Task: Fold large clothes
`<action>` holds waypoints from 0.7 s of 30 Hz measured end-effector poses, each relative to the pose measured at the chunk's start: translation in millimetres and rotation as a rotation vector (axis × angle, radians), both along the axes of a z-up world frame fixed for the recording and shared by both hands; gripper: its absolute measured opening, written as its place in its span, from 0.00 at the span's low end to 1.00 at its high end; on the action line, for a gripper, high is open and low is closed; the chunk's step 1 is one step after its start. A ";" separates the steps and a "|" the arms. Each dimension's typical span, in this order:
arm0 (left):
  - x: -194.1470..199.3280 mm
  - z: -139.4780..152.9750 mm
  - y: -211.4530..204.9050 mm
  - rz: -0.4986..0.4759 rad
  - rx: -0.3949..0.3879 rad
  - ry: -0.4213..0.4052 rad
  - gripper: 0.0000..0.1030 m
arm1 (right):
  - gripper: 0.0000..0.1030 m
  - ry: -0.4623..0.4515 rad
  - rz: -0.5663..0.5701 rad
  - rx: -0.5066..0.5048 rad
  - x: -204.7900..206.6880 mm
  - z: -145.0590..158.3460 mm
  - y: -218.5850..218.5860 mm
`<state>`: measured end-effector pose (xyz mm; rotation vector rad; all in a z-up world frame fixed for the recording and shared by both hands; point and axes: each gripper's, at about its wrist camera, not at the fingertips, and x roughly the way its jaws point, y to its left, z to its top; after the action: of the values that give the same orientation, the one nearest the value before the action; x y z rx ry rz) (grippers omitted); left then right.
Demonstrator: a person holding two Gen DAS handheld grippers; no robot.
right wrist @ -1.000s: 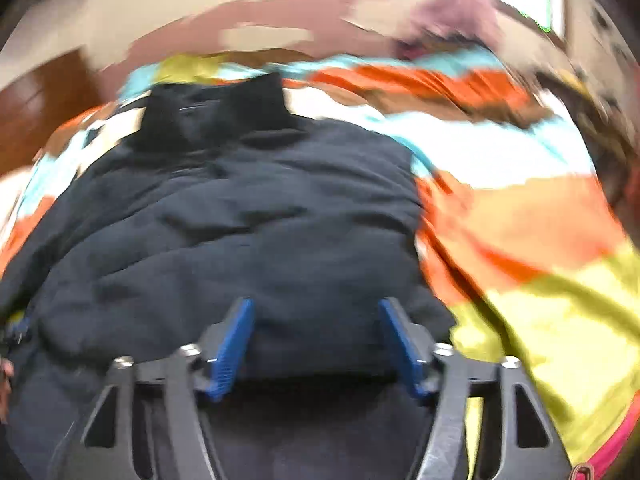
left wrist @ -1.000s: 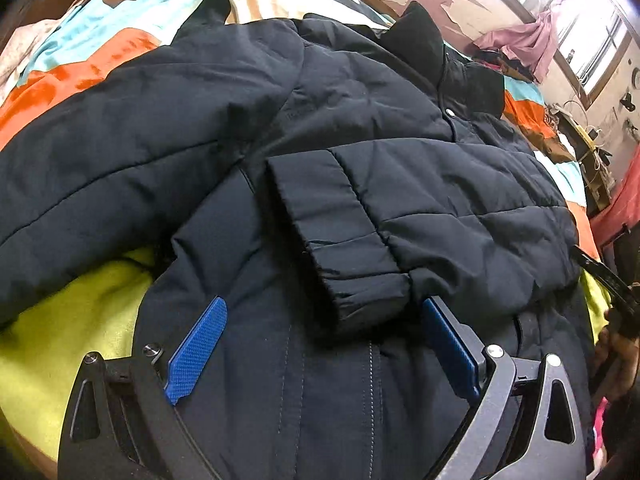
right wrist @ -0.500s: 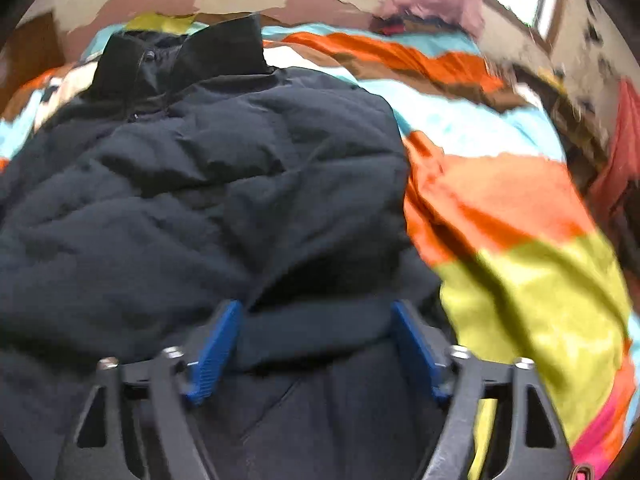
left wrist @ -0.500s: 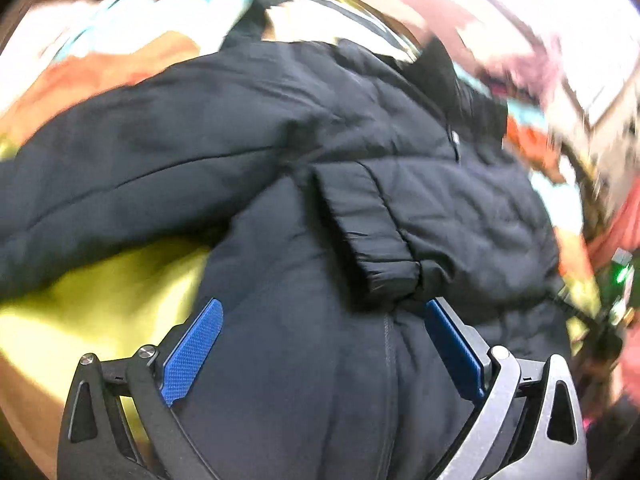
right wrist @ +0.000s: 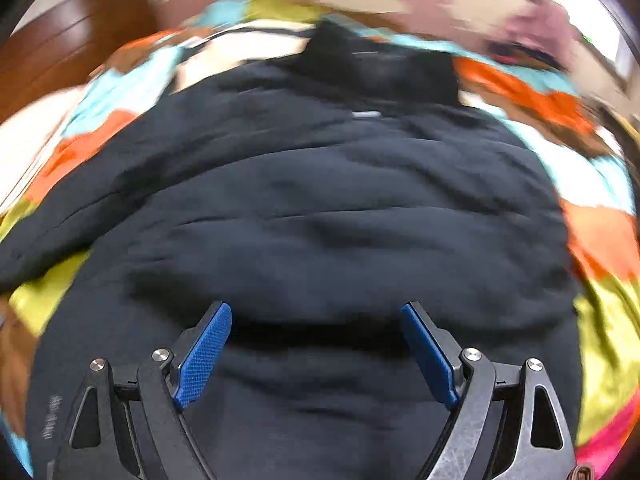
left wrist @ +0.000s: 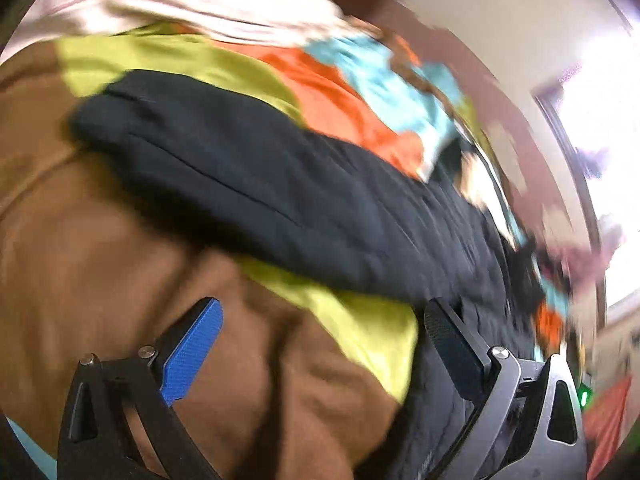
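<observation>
While both pictures are smeared with blur, the main things read clearly enough. The left gripper (left wrist: 320, 332) has its fingers spread wide with nothing caught between them; under and between them lies the bedspread (left wrist: 100, 240), brown there with a yellow-green patch. The dark jacket (left wrist: 260, 184) lies just ahead of this claw, one long sleeve running across from its left side toward its right, and the jacket's body passes under the right-hand finger. The right gripper (right wrist: 316, 344) is likewise wide open and holds nothing. It hangs over the jacket (right wrist: 320, 220), whose padded body fills the space ahead and beneath the fingers, collar (right wrist: 380, 64) at the far end. The bedspread (right wrist: 600, 240), orange, blue and yellow, shows on both sides of this claw.
</observation>
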<state>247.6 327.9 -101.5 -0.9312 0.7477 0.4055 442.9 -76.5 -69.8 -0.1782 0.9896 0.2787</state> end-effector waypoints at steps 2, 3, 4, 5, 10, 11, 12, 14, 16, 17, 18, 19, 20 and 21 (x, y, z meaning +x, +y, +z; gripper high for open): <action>-0.5 -6.1 16.9 0.039 -0.037 0.011 0.96 | 0.83 -0.020 0.018 -0.023 1.1 1.1 18.1; 1.5 -8.4 21.8 0.048 -0.050 0.024 0.96 | 0.83 -0.031 0.018 -0.036 3.4 2.0 26.6; 3.4 -8.9 26.2 0.049 -0.054 0.037 0.96 | 0.83 -0.043 0.013 -0.042 5.8 2.6 32.5; 5.6 -8.7 29.4 0.052 -0.053 0.048 0.96 | 0.83 -0.059 0.004 -0.049 9.7 3.1 37.6; 1.2 -2.8 38.3 0.169 -0.035 0.024 0.95 | 0.83 -0.076 -0.038 -0.048 34.6 -9.8 45.3; 2.4 -2.4 43.1 0.202 -0.018 0.028 0.93 | 0.83 -0.064 -0.040 -0.030 39.3 -14.2 44.4; 6.2 -3.8 43.6 0.214 -0.007 0.034 0.86 | 0.83 -0.040 -0.040 -0.013 47.4 -23.5 44.3; 10.5 -4.9 48.0 0.213 0.000 0.045 0.64 | 0.89 -0.001 -0.047 -0.017 51.5 -39.2 45.5; 15.8 -6.3 50.5 0.211 0.023 0.058 0.52 | 1.00 0.016 -0.040 -0.003 57.0 -52.1 45.7; 18.8 -7.4 51.6 0.214 0.036 0.056 0.44 | 1.00 0.006 -0.037 0.004 57.3 -55.8 45.8; 19.2 -9.0 52.5 0.224 0.051 0.048 0.31 | 1.00 -0.007 -0.035 0.009 56.2 -58.3 44.7; 19.9 -10.8 53.9 0.236 0.059 0.043 0.24 | 1.00 -0.023 -0.037 0.017 53.9 -59.3 43.3; 18.9 -12.2 55.6 0.251 0.061 0.031 0.16 | 1.00 -0.048 -0.040 0.028 50.0 -59.7 41.6; 18.8 -11.9 57.0 0.260 0.058 0.009 0.10 | 1.00 -0.067 -0.041 0.031 47.2 -60.2 41.3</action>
<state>266.4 385.0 -113.4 -0.9757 0.6216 0.6565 490.1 -35.2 -130.0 -0.1384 0.9208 0.2489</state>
